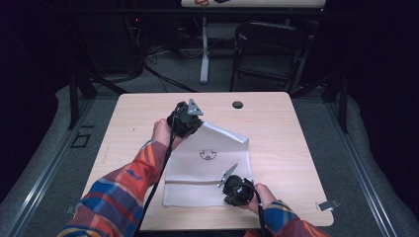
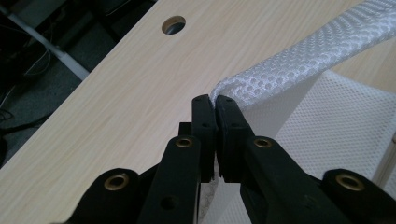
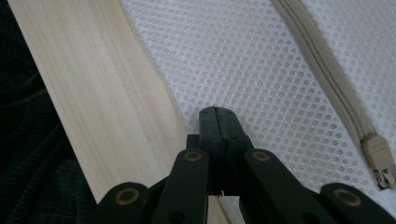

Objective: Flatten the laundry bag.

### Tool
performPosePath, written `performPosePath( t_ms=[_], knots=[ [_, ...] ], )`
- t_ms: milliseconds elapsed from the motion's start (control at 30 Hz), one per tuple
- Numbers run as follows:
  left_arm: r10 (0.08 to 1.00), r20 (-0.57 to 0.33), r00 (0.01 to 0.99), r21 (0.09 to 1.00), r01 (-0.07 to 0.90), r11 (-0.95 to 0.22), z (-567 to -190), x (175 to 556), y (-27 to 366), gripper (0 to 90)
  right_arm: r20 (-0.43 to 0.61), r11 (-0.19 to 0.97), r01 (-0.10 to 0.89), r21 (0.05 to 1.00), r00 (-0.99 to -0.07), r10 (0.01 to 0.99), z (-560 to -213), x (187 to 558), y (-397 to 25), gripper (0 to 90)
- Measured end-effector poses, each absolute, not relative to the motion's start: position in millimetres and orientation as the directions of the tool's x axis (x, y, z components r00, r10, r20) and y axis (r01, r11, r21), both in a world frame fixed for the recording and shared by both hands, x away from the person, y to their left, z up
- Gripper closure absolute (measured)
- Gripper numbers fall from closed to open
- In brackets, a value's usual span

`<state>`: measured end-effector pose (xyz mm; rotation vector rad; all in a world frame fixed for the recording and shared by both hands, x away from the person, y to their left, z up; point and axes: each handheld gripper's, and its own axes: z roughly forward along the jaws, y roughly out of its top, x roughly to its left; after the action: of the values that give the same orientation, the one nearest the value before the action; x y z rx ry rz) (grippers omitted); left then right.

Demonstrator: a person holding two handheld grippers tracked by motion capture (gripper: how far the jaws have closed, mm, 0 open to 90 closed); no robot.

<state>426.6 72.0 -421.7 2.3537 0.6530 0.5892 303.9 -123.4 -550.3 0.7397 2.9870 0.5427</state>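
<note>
Squarely on the middle of the wooden table (image 1: 276, 128) lies a white mesh bag (image 1: 197, 182), pinched by both grippers.

Largest is the table, pale wood with a round hole (image 1: 237, 104) near its far edge; the bag rests flat on its near half, except the far left corner, which is lifted and folded over toward the right. On the bag's face sits a small dark printed emblem (image 1: 208, 154), and a beige zipper (image 3: 327, 79) runs across its near part, the pull (image 3: 379, 158) lying flat on the mesh. At the far left corner, the left gripper (image 2: 215, 105) has its jaws closed on the raised, doubled mesh edge. Toward the near right, the right gripper (image 3: 215, 112) presses its jaws together over the bag's edge beside bare wood; whether mesh sits between them cannot be told.
</note>
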Motion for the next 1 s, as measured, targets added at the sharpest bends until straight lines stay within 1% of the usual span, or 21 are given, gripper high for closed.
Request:
performPosePath(
  t_ms=[167, 400, 667, 733, 1000],
  knots=[
    [0.593, 0.244, 0.767, 0.667, 0.311, -0.677, -425, 433, 68, 86.7, 0.084, 0.817, 0.464, 0.341, -0.881, 0.465, -551, 302, -123, 90.0],
    [0.610, 0.256, 0.750, 0.668, 0.319, -0.672, -429, 441, 65, 86.3, 0.088, 0.830, 0.450, 0.328, -0.890, 0.448, -550, 301, -122, 90.0],
    [0.638, 0.259, 0.725, 0.672, 0.339, -0.658, -438, 450, 60, 85.5, 0.112, 0.823, 0.458, 0.336, -0.887, 0.448, -551, 298, -120, 90.0],
    [0.641, 0.261, 0.722, 0.669, 0.344, -0.659, -440, 452, 59, 85.5, 0.109, 0.834, 0.446, 0.324, -0.894, 0.436, -551, 299, -121, 90.0],
    [0.670, 0.261, 0.695, 0.666, 0.372, -0.646, -450, 461, 56, 84.6, 0.119, 0.822, 0.461, 0.333, -0.886, 0.449, -552, 298, -120, 90.0]
  ],
)
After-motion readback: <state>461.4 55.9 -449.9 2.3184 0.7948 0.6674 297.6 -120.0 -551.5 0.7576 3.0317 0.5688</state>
